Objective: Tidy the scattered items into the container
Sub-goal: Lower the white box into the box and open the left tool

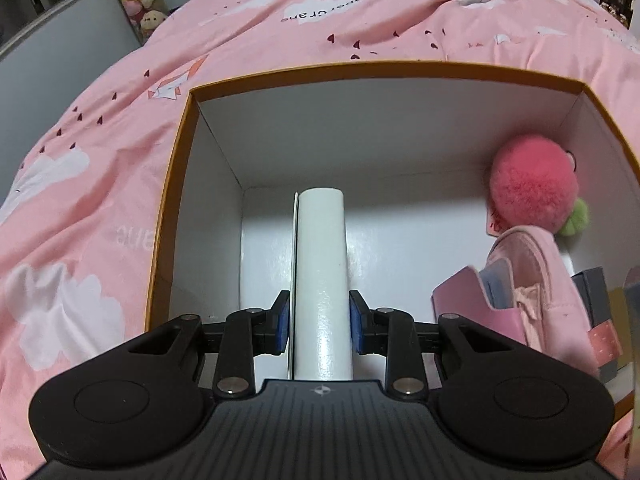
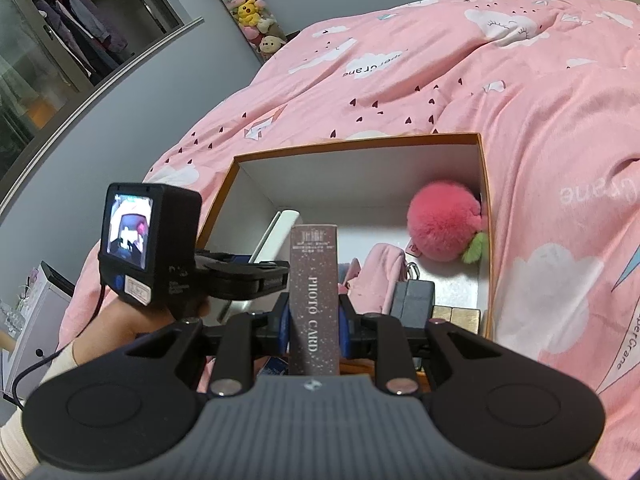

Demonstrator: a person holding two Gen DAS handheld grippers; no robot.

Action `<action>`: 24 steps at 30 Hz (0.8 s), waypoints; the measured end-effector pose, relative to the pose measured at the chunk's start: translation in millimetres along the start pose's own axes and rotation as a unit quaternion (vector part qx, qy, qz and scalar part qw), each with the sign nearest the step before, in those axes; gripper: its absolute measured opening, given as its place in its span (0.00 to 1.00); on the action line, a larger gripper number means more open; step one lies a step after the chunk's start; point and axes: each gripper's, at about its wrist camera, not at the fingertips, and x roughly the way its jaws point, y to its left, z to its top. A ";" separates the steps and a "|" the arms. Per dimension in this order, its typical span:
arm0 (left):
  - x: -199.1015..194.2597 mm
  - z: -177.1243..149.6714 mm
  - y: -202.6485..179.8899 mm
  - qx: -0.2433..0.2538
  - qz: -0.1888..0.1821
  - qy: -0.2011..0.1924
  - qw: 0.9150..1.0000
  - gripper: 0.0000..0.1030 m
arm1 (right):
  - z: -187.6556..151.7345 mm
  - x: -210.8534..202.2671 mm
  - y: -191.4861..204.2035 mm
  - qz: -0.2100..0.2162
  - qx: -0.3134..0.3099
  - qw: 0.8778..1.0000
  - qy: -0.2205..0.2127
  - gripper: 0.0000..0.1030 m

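The white box was held between the blue pads of the left gripper, the jaws closed onto its two long sides, and it was positioned inside the orange-rimmed container, above the bare left portion of the floor. The photo card box was clamped likewise by the right gripper, just short of the container's near edge. It was judged that the white box should be lowered flat before release, kept apart from the pink pompom and pink pouch, so that space was left for the photo card box.
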 end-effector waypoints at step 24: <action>-18.5 13.2 78.9 -0.111 -0.177 0.007 0.978 0.33 | 6.7 8.8 -12.3 -0.014 0.025 1.000 -0.001 0.24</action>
